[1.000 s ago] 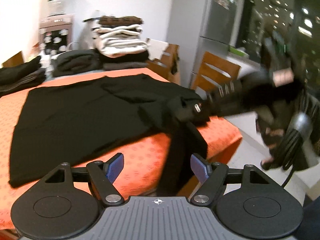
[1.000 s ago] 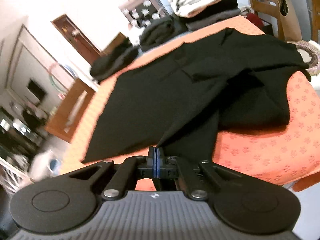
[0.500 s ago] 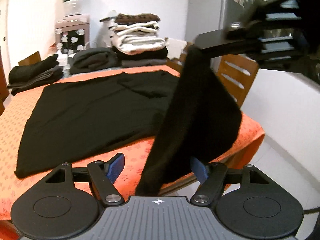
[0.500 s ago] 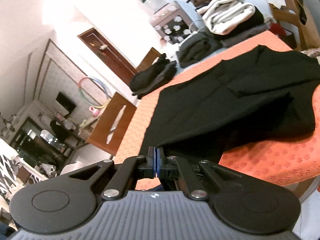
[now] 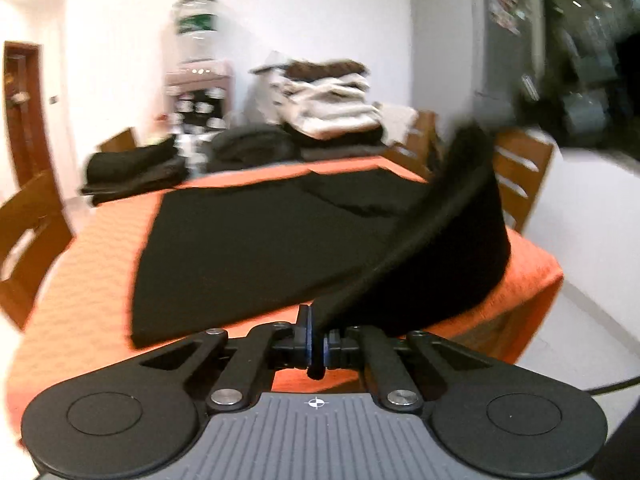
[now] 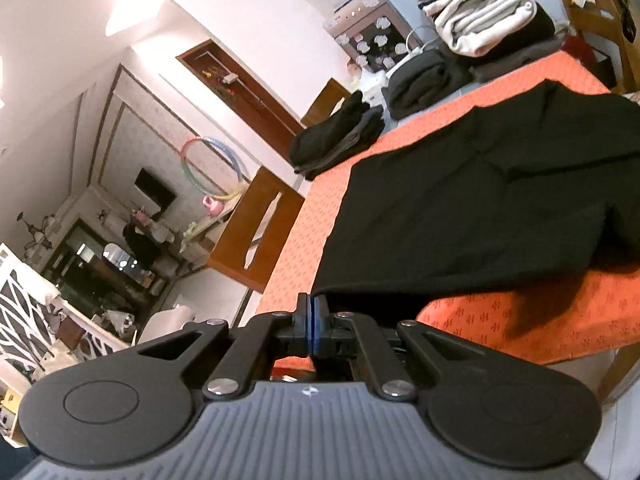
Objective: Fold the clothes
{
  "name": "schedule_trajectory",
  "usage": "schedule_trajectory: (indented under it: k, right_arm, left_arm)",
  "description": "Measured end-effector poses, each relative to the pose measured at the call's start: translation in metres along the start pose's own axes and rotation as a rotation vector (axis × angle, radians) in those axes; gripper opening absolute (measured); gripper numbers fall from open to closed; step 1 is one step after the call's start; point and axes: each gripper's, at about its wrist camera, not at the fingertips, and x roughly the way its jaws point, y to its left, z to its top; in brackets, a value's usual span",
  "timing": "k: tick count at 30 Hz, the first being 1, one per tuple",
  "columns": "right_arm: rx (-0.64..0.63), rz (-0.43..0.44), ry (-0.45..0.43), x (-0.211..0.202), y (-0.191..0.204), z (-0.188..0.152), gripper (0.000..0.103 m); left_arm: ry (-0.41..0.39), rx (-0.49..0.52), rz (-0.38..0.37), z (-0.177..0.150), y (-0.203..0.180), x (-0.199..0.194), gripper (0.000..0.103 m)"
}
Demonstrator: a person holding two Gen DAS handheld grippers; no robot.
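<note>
The black garment point(image 5: 256, 248) lies spread across the orange-covered bench point(image 5: 92, 272), its near right portion lifted off the surface. The left hand-held gripper point(image 5: 316, 340) is closed, pinching a raised strip of that fabric directly at its tips. The right hand-held gripper point(image 6: 314, 330) is likewise closed on the garment's near edge point(image 6: 460, 216), at the bench's front side. Folded clothes point(image 6: 484, 20) are stacked at the far end.
</note>
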Motion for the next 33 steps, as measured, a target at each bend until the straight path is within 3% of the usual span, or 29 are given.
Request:
schedule_trajectory:
  k: [3,7,17,26,33]
  right_arm:
    - [0.001,0.015,0.022,-0.004,0.002,-0.004,0.002]
    - [-0.011,0.061,0.039,-0.015,0.012,-0.006,0.002]
    - [-0.046,0.071,-0.123,-0.051,0.028,0.024,0.002]
    - [-0.03,-0.007,-0.241,-0.047,-0.013,0.088,0.002]
    - [0.038,-0.022,-0.227,-0.012,-0.089,0.163,0.002]
  left_arm:
    - [-0.064,-0.007,0.026,0.022,0.015,-0.041,0.007]
    - [-0.135,0.078,0.032,0.059,0.015,-0.074,0.007]
    - [-0.244,0.21,-0.007,0.137,-0.005,-0.069,0.007]
    - [-0.272,0.263,-0.063,0.213,-0.019,0.021,0.009]
    - [-0.225,0.298,-0.068,0.26,-0.034,0.124,0.009]
